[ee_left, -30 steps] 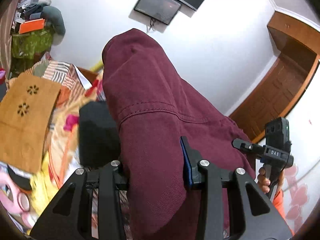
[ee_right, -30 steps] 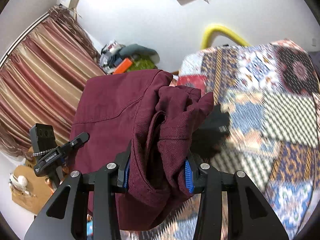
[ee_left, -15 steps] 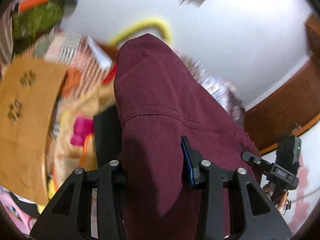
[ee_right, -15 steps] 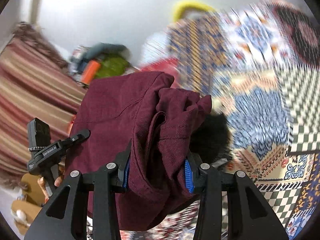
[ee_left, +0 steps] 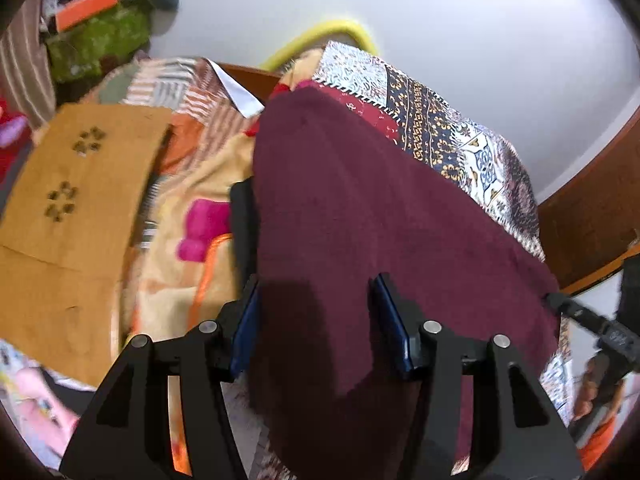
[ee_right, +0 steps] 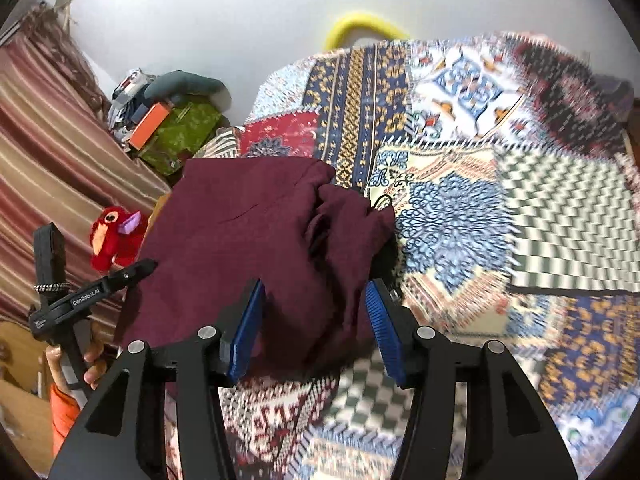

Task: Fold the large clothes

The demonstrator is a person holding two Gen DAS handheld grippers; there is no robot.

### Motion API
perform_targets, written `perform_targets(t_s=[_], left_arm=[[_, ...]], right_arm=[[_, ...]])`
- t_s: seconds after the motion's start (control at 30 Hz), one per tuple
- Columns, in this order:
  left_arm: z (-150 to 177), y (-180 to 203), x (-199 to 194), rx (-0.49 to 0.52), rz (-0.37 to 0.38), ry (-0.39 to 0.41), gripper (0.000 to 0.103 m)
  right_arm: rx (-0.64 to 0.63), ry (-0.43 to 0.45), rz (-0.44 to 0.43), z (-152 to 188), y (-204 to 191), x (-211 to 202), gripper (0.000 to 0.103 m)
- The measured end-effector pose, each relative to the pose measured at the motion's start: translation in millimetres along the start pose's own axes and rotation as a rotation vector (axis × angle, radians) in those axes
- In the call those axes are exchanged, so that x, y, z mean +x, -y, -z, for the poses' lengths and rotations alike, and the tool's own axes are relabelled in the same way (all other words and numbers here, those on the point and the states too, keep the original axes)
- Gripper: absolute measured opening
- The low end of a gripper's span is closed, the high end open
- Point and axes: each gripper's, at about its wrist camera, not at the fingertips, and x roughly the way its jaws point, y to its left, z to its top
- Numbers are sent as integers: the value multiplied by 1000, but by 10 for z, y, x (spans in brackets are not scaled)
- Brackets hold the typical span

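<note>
Garment (ee_left: 360,220) spread on bed (ee_right: 520,208), stretched between both grippers. Left gripper (ee_left: 316,328) and right gripper (ee_right: 316,324) fingers opening, cloth between them, no longer pinched. Long axis seen running left-right.

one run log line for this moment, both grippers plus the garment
left gripper: jaws opening, maroon garment between | right gripper: jaws opening, garment between | garment: on patchwork bedspread

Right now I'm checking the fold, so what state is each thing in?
Maroon garment: folded, lying on the patchwork bedspread.
Left gripper: jaws opening, cloth between them.
Right gripper: jaws opening, cloth between them.
</note>
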Motion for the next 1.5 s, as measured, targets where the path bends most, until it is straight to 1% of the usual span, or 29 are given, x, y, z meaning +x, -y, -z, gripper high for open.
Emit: perform_targets(t_s=[0.1,0.13,0.27,0.3,0.4,0.5,0.57,0.67,0.73,0.83,0.9,0.93,0.97,1.03,1.1,1.17,1.2,1.23,1.27,1.33,1.4,1.47,1.5], left_arm=[[147,119,-351,48,-27,35,54],[204,182,-516,62,-32,57,54],[415,463,-1158,120,-41,155,54],[477,559,-1353,138,-41,186,54],[687,851,-1915,200,-20,280,54],[951,1138,-2448,266,-25,394,54],[1191,1321,-2813,306,-30,488,54],[1498,1492,-3198,341,-36,597,54],[1763,1596,-3447,356,-44,688,54],[2131,1672,-3680,355,-50,796,54],[2326,1695,-3765,337,-53,841,54],[2416,1695,-3796,326,-52,862,54],[2507,1695,-3821,312,-61,884,54],[2627,1703,-3838,291,-87,924,54],[2722,1686,-3839,271,-97,950,56],[2811,1653,-3851,249,-80,962,68],[2836,1637,-3852,241,-78,967,71],[2866,1619,-3848,231,-81,972,78],[2893,1598,-3843,219,-89,975,89],[2937,1565,-3837,191,-97,982,100],[2987,1521,-3850,174,-95,984,101],[2967,1512,-3832,174,-111,971,101],[3011,1527,-3838,175,-117,972,101]], right_arm=[[-83,58,23,70,-217,-342,50],[-115,89,27,102,-319,-497,50],[-201,207,3,246,-673,-1093,50],[-220,250,-9,315,-777,-1305,50],[-257,348,-32,466,-978,-1713,50],[-283,463,-66,697,-1161,-2171,50],[-302,524,-84,860,-1249,-2391,50],[-337,597,-97,1068,-1379,-2599,50],[-361,647,-98,1252,-1451,-2744,50],[-396,713,-92,1497,-1521,-2862,50],[-413,753,-65,1636,-1554,-2894,50],[-426,773,-50,1707,-1571,-2902,52],[-439,793,-25,1779,-1596,-2907,55],[-449,819,13,1844,-1618,-2905,66],[-457,845,51,1923,-1648,-2908,72],[-449,860,76,1931,-1641,-2868,82],[-442,864,86,1937,-1637,-2865,90],[-433,869,94,1941,-1633,-2853,98],[-423,872,99,1939,-1623,-2837,102],[-401,875,110,1943,-1606,-2822,103],[-391,858,115,1907,-1596,-2780,103],[-385,838,114,1905,-1583,-2758,103],[-384,834,112,1940,-1562,-2755,103]])
